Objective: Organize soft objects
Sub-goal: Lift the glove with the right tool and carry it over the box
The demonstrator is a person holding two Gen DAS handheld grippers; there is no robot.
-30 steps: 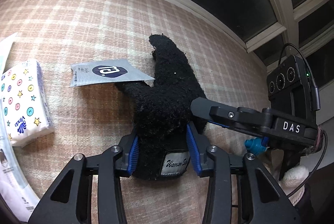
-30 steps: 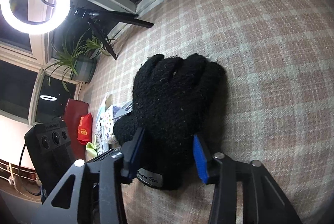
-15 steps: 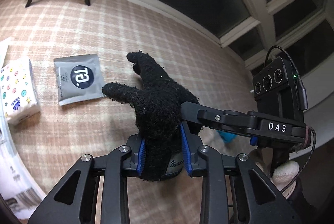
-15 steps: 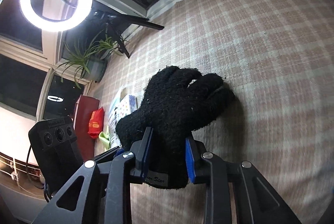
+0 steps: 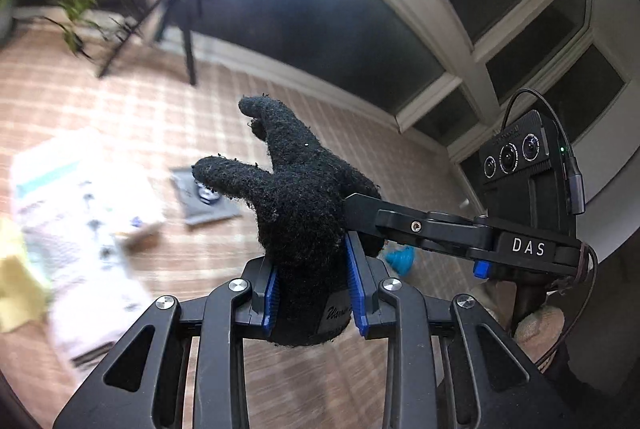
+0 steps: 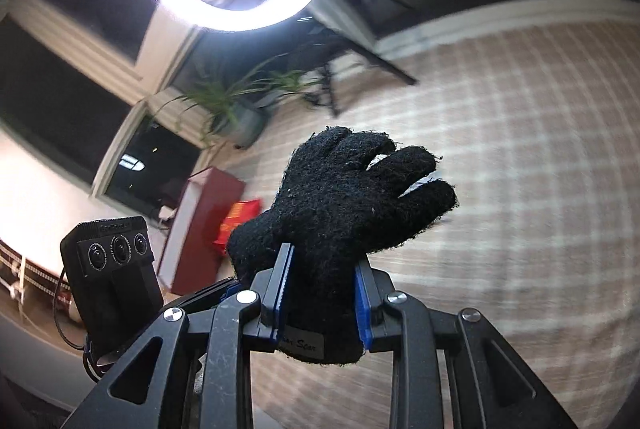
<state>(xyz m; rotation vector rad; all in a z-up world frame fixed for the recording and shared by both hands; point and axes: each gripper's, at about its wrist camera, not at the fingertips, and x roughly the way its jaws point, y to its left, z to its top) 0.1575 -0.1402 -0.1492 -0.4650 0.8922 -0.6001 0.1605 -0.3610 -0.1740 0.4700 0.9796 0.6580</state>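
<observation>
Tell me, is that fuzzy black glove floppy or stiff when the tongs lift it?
Probably floppy: in the right wrist view the black knit glove has its fingers curling sideways above the right tongs. Likely light too, since a pinch at the cuff carries it. The fuzzy knit probably grips the blue pads rather than slipping.

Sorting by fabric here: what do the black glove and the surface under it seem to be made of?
Glove: likely knitted fleece or acrylic yarn, matte, with fuzzy fibres along its edges. Surface: apparently woven cloth, matte, showing a beige and white check pattern; the exact fibre is unclear.
</observation>
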